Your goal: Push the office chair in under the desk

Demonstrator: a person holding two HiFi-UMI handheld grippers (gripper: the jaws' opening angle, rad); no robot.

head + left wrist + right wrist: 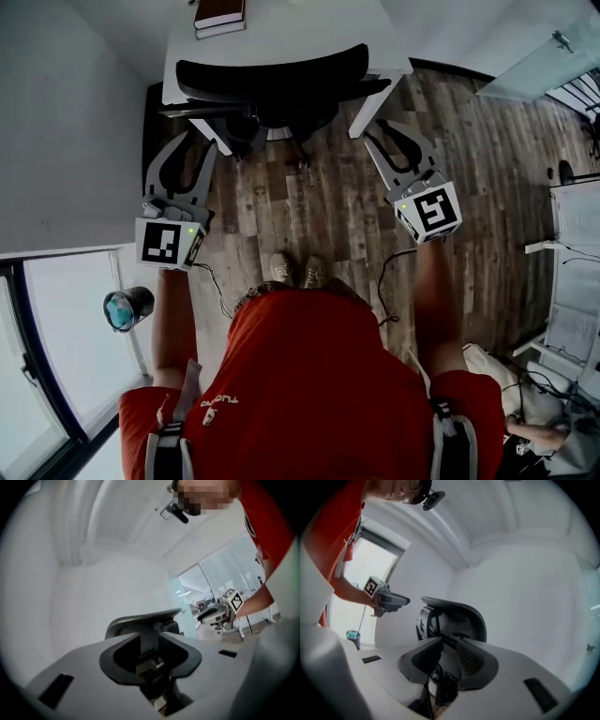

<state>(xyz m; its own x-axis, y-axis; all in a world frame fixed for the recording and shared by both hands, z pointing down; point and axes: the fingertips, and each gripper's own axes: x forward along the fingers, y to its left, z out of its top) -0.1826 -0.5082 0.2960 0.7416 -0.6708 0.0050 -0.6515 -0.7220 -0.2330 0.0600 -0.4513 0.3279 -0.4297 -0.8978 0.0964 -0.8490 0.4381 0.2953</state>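
We see the office chair [272,80] tucked in between the legs of the white desk [300,37]. Its seat is hidden below the tabletop and its curved black backrest lies along the near edge, so we judge the push all but finished. That would explain why neither tool is on it. The left gripper [200,148] hangs over the wooden floor [309,206] just off the desk's near left corner, and the right gripper [378,141] hangs just off the near right corner, one to either side of the backrest. Both point about level toward the chair, and their tips are clear of it. In each gripper view the jaws stand partly apart with nothing between them, and the backrest sits beyond the gap, untouched. A short stack of books [220,14] rests at the far edge of the tabletop, well out of the chair's way.
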